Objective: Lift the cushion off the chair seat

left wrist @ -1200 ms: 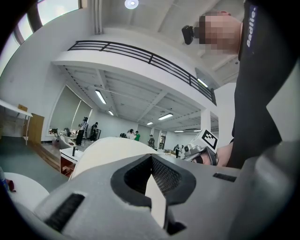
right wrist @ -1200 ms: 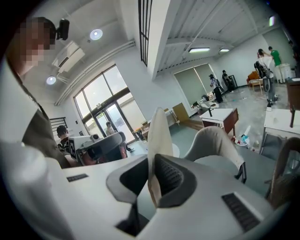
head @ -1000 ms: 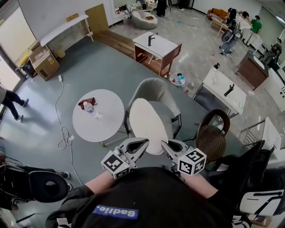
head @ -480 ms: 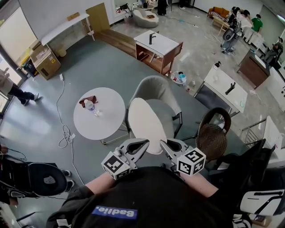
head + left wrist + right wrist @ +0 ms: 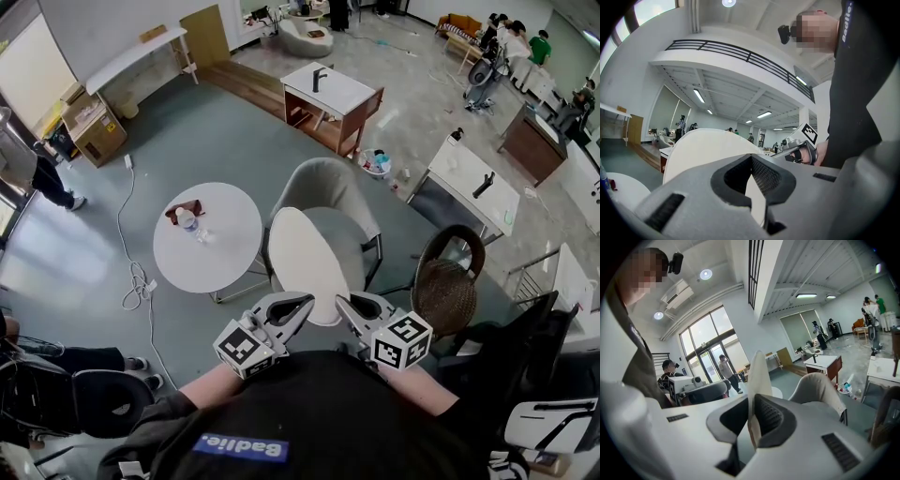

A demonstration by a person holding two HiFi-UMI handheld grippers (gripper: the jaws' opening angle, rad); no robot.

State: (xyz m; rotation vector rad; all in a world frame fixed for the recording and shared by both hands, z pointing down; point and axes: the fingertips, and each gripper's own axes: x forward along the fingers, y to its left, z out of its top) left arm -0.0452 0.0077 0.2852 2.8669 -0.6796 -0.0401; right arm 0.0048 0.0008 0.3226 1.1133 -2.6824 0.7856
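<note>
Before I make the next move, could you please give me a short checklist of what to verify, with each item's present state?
1. Right tool clamped on the cushion: ok, the cushion's edge sits between its jaws.
2. Left tool clamped on the cushion: ok, a white edge shows between its jaws.
3. Cushion fully free of the chair seat: cannot tell; it stands raised on edge and hides any contact.
4. Round table with the bottle apart from the cushion: ok.
5. Wicker chair apart from the right tool: ok.
</note>
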